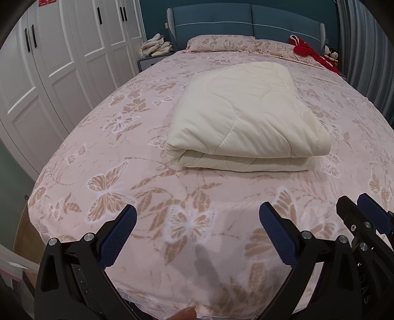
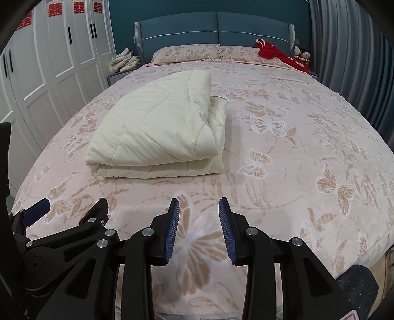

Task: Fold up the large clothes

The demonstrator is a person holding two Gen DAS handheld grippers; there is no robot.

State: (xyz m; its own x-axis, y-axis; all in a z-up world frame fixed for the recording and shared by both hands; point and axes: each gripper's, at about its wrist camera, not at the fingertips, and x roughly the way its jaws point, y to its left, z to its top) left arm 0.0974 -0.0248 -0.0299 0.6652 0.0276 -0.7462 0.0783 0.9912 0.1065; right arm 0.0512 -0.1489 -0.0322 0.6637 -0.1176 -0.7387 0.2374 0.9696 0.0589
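Observation:
A cream quilted blanket [image 1: 246, 118] [image 2: 157, 130] lies folded into a thick rectangle on the middle of the pink butterfly-print bed [image 1: 147, 187] [image 2: 295, 152]. My left gripper [image 1: 198, 214] hovers over the foot of the bed, wide open, nothing between its blue pads. Its neighbour, the right gripper [image 2: 199, 206], is beside it at the foot edge, open with a narrower gap and empty. Each gripper shows in the other's view: the right one [image 1: 362, 211] at the right edge, the left one [image 2: 71, 204] at the lower left. Both are well short of the blanket.
White wardrobe doors [image 1: 49, 61] run along the left side. A blue headboard [image 1: 246, 19], pink pillows [image 1: 221, 43], a red garment [image 1: 305, 48] and small dolls [image 2: 301, 55] are at the far end. Folded pale clothes [image 1: 157, 45] rest on a nightstand. Grey curtains [image 2: 349, 49] hang on the right.

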